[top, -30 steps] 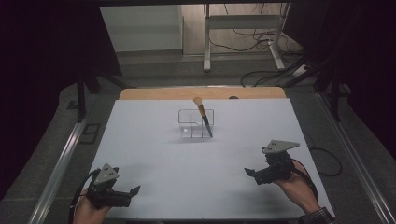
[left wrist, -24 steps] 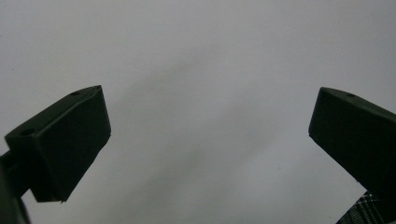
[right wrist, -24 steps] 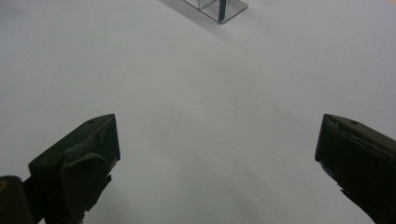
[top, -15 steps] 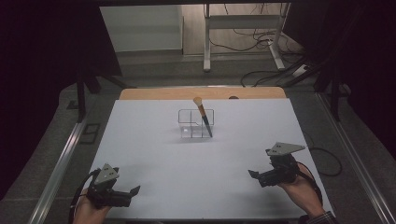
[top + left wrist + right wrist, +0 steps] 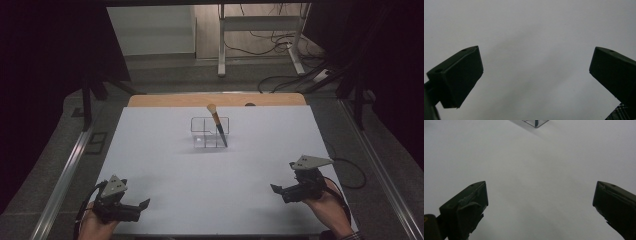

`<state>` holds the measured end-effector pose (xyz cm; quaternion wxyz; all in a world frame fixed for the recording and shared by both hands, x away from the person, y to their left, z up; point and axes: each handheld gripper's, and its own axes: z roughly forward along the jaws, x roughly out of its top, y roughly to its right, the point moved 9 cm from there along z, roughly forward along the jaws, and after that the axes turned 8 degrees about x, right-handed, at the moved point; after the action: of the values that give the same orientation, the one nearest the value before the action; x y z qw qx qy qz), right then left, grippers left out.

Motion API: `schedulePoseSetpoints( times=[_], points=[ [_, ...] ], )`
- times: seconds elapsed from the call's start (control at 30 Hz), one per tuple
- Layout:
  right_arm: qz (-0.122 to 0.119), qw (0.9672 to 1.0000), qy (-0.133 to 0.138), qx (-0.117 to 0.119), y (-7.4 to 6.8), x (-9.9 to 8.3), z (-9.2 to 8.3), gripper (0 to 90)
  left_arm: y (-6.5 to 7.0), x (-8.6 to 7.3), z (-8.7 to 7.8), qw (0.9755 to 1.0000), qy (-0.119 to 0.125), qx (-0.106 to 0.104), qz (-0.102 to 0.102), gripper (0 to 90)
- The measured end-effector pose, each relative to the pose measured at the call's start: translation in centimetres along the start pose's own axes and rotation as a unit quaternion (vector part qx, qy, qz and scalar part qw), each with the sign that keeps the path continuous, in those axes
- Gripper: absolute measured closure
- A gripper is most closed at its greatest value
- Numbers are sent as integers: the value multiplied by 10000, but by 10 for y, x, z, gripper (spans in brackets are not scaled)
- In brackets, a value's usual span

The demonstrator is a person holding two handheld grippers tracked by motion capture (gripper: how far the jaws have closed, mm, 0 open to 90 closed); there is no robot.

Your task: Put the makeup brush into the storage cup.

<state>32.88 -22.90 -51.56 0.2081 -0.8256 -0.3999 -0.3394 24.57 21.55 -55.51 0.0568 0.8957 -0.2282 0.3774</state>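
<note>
A clear compartmented organiser (image 5: 209,135) stands in the middle of the white table sheet (image 5: 165,155). A makeup brush (image 5: 217,122) with an orange ferrule and pale bristles leans upright in one of its right-hand compartments. My left gripper (image 5: 142,206) rests near the front left corner, held by a hand, jaws pointing right. My right gripper (image 5: 278,191) sits near the front right, jaws pointing left. In the left gripper view the left gripper (image 5: 536,50) is open over bare sheet. In the right gripper view the right gripper (image 5: 541,183) is open, with the organiser's corner (image 5: 535,122) far ahead.
A wooden table strip (image 5: 170,100) runs behind the sheet. Metal rails (image 5: 65,175) flank the table. Beyond it stand a frame's legs (image 5: 221,45) and floor cables (image 5: 280,82). A cable (image 5: 350,170) trails from the right gripper.
My right gripper has drawn back a little toward the front right of the table. The left gripper, organiser and brush have stayed put.
</note>
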Motion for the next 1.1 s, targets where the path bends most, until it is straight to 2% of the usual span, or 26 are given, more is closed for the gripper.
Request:
schedulePoseSetpoints(
  times=[1.1],
  points=[
    [328, 9991, 86, -268, 11, -24, -27, 4, 0, 0, 0, 10000, -2, 9, 6, 0]
  ],
)
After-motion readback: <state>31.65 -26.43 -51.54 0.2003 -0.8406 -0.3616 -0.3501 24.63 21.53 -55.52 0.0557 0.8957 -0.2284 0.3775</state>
